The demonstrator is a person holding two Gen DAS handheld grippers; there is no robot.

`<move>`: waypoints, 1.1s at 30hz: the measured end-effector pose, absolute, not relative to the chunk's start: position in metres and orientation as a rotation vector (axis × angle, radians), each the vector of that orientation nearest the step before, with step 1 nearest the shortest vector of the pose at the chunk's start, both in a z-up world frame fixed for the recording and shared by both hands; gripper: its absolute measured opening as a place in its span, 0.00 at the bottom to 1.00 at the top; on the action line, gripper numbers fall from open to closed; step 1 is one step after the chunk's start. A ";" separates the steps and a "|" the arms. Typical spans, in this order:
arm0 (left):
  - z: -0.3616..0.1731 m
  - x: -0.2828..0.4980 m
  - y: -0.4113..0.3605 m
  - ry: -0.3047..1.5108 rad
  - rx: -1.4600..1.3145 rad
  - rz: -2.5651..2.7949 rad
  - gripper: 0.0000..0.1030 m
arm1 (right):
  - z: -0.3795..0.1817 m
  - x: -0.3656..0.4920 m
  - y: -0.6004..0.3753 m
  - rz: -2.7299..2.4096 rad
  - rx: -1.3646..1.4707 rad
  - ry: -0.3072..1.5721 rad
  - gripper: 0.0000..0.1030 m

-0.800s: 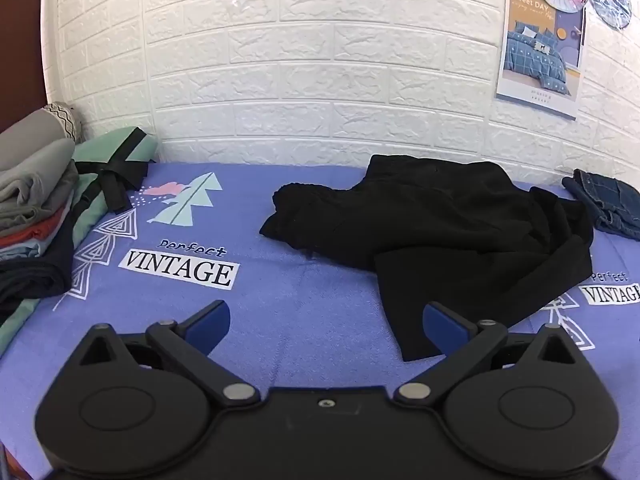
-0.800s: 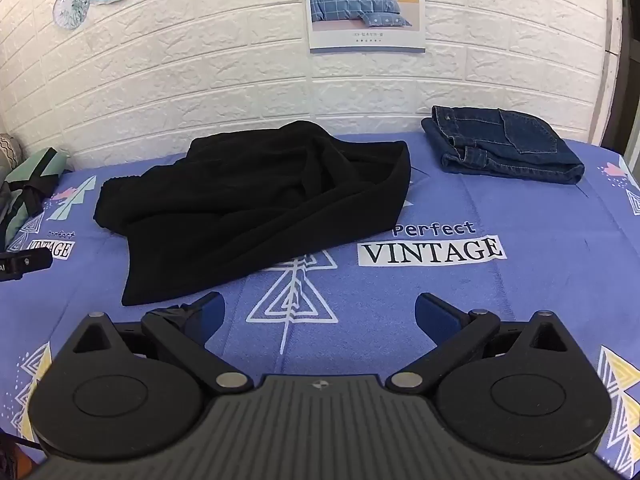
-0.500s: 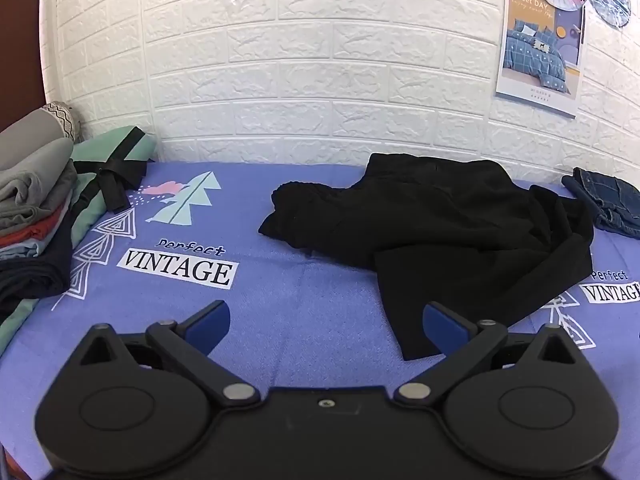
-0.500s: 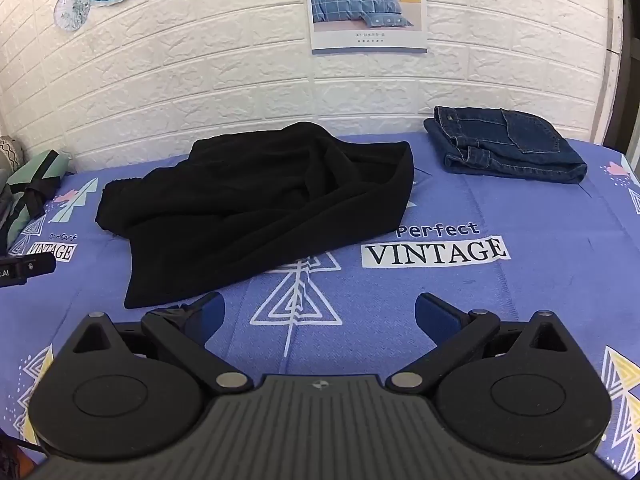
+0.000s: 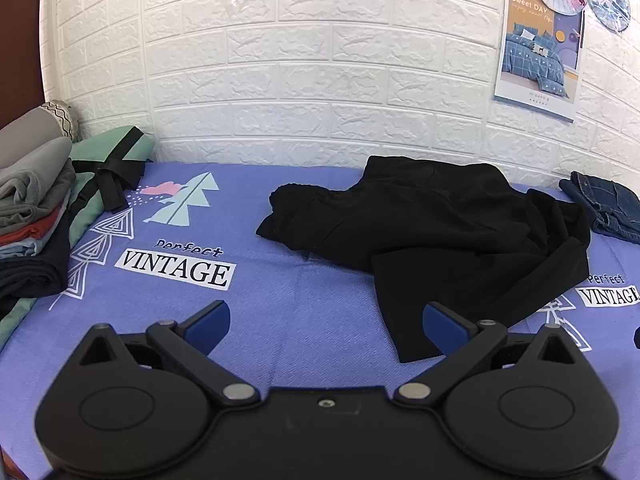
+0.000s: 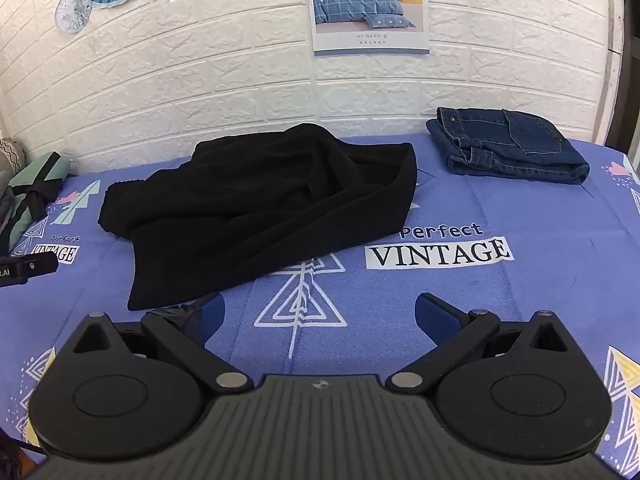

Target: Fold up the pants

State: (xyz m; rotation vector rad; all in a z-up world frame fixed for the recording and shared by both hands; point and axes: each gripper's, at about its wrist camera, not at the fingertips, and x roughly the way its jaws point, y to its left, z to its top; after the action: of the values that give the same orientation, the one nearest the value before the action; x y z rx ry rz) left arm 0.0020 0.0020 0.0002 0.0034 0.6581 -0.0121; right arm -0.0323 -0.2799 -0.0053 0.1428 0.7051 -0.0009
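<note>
Hovering at frame bottom, left gripper (image 5: 326,326) and right gripper (image 6: 318,314) both spread fully wide, nothing between the blue pads. Purple printed sheet (image 5: 304,312) beneath. Black pants (image 6: 264,204) lie crumpled mid-frame, unfolded. Folded jeans (image 6: 512,146) upper right; stacked clothes (image 5: 32,216) at far left against brick wall (image 5: 320,80).

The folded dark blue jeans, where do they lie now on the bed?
The folded dark blue denim jeans lie at the far right of the purple printed bedsheet in the right wrist view, close to the white brick wall, right of the crumpled black pants.
</note>
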 end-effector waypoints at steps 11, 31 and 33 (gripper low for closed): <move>0.000 0.003 0.000 0.657 0.007 -0.017 1.00 | -0.005 -0.031 -0.279 -0.001 0.144 0.705 1.00; 0.000 0.006 -0.005 0.662 0.010 -0.033 1.00 | -0.007 -0.028 -0.275 0.002 0.143 0.708 1.00; 0.000 0.006 -0.005 0.663 0.011 -0.035 1.00 | -0.007 -0.028 -0.275 0.003 0.144 0.709 1.00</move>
State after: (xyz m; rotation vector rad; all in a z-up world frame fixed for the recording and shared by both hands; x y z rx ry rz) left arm 0.0061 -0.0049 0.0002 0.0109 0.6626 -0.0351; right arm -0.0281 -0.2749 -0.0066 0.1438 0.7086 0.0030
